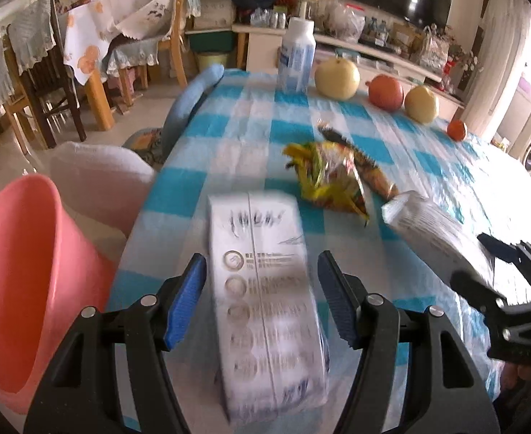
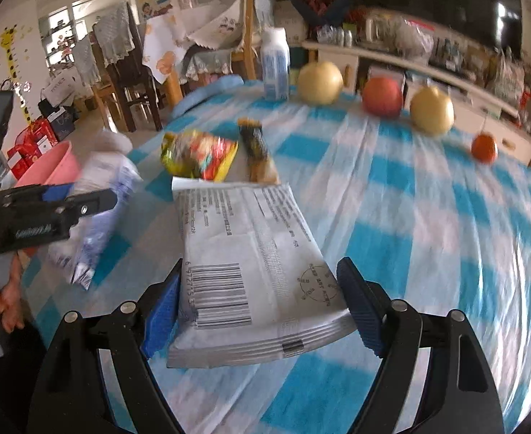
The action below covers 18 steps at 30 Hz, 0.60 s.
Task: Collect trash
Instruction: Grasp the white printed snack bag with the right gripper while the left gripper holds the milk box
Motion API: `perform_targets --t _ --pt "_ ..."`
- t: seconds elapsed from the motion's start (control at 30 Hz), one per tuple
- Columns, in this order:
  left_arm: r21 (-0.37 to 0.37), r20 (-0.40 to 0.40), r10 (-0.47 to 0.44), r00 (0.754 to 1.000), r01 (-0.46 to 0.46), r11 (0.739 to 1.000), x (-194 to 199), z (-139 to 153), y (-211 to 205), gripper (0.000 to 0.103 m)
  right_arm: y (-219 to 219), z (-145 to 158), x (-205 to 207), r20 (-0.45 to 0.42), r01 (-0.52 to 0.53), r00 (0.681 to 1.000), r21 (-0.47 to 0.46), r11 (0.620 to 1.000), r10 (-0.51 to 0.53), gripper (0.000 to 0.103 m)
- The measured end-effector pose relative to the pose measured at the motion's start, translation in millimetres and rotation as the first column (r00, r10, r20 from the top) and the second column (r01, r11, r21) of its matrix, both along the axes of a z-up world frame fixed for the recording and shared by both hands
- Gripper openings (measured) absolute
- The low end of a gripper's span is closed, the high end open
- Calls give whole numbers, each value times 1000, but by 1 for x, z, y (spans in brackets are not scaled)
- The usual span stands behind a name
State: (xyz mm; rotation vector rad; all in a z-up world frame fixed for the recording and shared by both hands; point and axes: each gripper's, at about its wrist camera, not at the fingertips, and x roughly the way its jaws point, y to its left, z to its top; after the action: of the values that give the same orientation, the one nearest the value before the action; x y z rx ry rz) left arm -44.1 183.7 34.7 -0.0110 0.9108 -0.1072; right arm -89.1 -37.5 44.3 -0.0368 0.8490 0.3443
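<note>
Blue-and-white checked tablecloth (image 1: 207, 188) bearing, along its far edge, a white plastic bottle with a blue label (image 1: 296, 58), two pale yellow round fruits (image 1: 337, 78) (image 1: 421, 104), a red pomegranate (image 1: 385, 92) between them, and a small orange fruit (image 1: 456, 130).

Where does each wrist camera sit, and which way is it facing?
Left wrist: on the left gripper, angled down over the blue checked tablecloth at a white printed packet; own jaws and right gripper show.
Right wrist: on the right gripper, over a grey barcoded packet; left gripper and a hand show.
Shared: crumpled yellow snack wrapper.
</note>
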Motion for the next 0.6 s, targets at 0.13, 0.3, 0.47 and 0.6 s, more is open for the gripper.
perform_targets --t 0.13,0.3,0.47,0.6 --pt "15 -63 -15 998 15 1000 2 -12 -3 66 -1 -11 -17 -54 18 998 -2 1000 -18 84" --pt "59 -65 -11 998 15 998 1 -14 -6 76 6 -13 -21 -41 -8 999 -23 1000 7 90" --pt "70 -65 12 998 -8 998 3 -15 -4 76 11 -12 -16 -12 -6 1000 -43 999 5 94" --pt "77 -83 13 996 -6 997 6 -20 -7 66 12 -16 -6 -11 -8 1000 -60 998 7 94"
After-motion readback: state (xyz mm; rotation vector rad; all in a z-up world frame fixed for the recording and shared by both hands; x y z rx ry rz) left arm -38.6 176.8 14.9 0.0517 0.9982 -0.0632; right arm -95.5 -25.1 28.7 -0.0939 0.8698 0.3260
